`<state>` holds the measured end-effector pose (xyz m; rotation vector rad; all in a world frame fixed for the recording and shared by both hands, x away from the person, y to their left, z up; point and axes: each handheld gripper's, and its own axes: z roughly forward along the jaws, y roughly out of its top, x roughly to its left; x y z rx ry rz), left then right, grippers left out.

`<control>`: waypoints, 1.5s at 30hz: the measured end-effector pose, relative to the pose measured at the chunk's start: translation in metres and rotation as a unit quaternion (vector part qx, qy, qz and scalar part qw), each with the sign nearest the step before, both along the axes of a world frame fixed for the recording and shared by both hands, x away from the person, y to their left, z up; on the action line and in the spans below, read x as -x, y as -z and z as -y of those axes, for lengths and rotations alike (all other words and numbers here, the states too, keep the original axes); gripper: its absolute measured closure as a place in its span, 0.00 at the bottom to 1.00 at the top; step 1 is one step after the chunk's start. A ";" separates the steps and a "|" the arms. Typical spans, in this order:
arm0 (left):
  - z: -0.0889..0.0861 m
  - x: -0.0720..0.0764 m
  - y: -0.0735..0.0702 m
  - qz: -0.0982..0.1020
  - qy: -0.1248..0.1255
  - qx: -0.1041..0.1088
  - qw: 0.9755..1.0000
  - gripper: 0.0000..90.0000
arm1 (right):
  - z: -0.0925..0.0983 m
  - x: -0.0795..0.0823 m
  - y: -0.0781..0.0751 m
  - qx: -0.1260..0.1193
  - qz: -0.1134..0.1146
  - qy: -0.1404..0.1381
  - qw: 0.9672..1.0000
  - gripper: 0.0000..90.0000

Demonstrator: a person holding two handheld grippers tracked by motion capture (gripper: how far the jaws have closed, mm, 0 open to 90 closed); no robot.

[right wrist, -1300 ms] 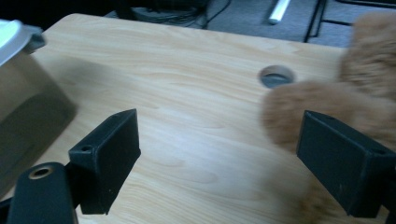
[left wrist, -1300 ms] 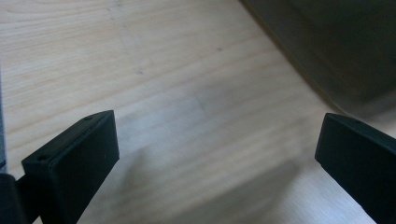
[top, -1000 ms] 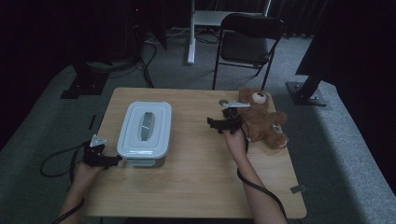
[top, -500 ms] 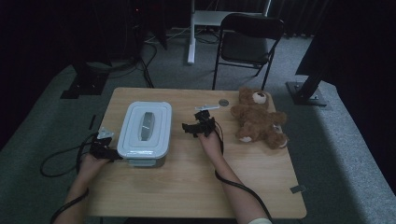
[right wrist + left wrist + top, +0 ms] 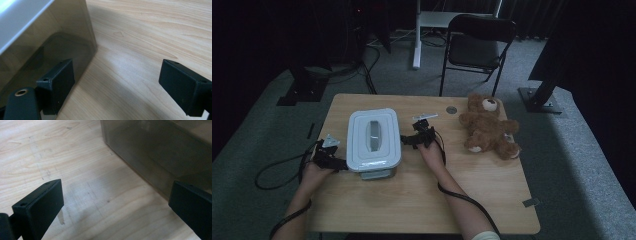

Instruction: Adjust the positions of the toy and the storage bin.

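**Two grippers flanking a lidded box**

Left gripper (image 5: 343,163) — jaws wide apart, nothing between them but bare wood; it sits just beside the box's left wall at the near corner. In the left gripper view the box's smoky, see-through wall (image 5: 160,152) runs past the far jaw, close to it, though contact cannot be told.

Right gripper (image 5: 406,142) — jaws also spread, gripping nothing; it sits just beside the box's right wall. In the right gripper view one jaw lies close against the tinted wall (image 5: 50,50), the other stands out over bare table.

Box (image 5: 373,139) — pale lid shut on top, with a grey handle set along the lid's middle; a clasp shows at the near end. It stands between the two grippers.

Table (image 5: 422,200) — light wood, under the box.

Teddy bear (image 5: 488,126) — brown, lying on its back, well apart from the box on its right side.

Folding chair (image 5: 477,40) — dark, on the carpet beyond the box, past the table's far edge.
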<state>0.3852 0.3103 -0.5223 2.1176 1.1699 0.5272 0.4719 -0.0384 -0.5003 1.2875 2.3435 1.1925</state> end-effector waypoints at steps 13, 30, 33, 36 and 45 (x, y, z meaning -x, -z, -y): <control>0.025 -0.002 -0.009 0.003 0.039 -0.028 0.999 0.01 | -0.002 -0.011 0.010 -0.002 -0.008 -0.026 1.000 0.17; 0.059 0.010 -0.010 -0.005 0.071 -0.066 0.995 0.01 | 0.029 0.000 0.012 -0.037 -0.011 -0.059 0.997 0.19; 0.066 0.014 -0.012 -0.004 0.082 -0.069 0.994 0.01 | 0.035 0.003 0.013 -0.035 -0.011 -0.060 0.998 0.20; 0.072 0.018 -0.013 -0.005 0.093 -0.068 0.993 0.01 | 0.042 0.007 0.017 -0.036 -0.014 -0.060 0.997 0.21; 0.092 0.037 -0.014 -0.002 0.120 -0.076 0.990 0.01 | 0.065 0.026 0.017 -0.030 -0.011 -0.086 0.996 0.21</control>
